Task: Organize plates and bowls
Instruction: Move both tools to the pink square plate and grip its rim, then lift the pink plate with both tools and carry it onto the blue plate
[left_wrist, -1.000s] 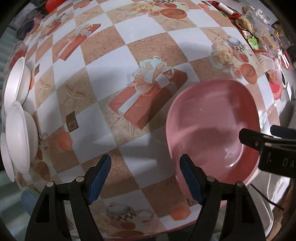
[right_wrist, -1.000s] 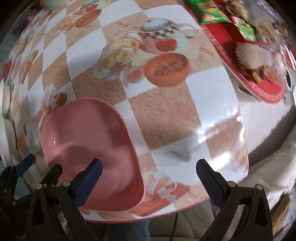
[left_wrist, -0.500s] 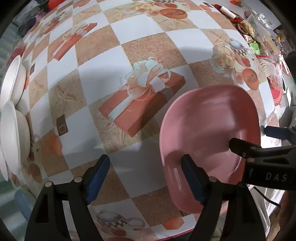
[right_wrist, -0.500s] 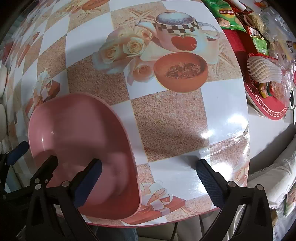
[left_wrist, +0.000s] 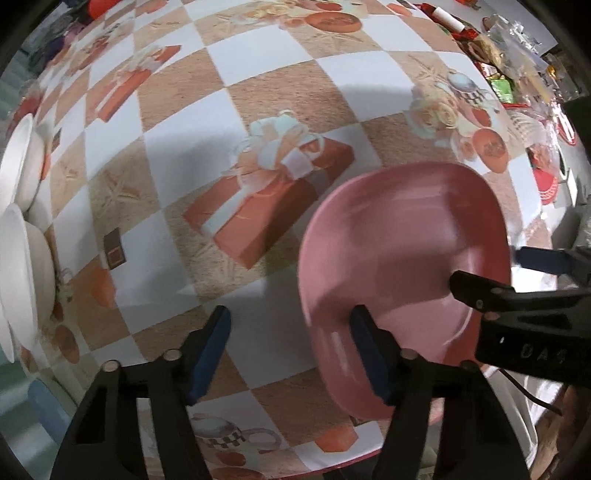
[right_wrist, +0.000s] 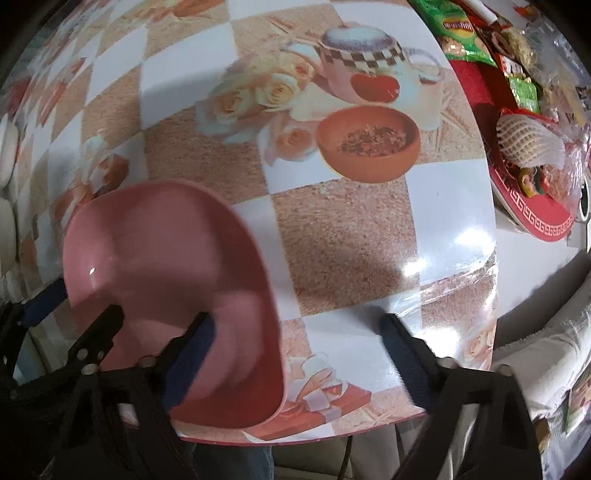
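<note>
Closing from both sides on the pink plate (left_wrist: 402, 254) flat on the table (left_wrist: 258, 92): left hand-held gripper (left_wrist: 291, 354) and right hand-held gripper (right_wrist: 299, 362) each straddling a rim, probably for a two-handed lift.

The plate (left_wrist: 406, 258) under me is a plain dusty pink. My left hand-held gripper (left_wrist: 291, 354) is black with dark blue pads, and my right hand-held gripper (right_wrist: 295, 354) has the same black frame and blue pads. The surface (left_wrist: 258, 74) wears a check of white and sandy tan squares, printed with orange gift boxes, cream roses and a checkered teapot. The bowls (left_wrist: 22, 258) at the left edge are white. The tray (right_wrist: 535, 221) at the right is red with a white key border.
</note>
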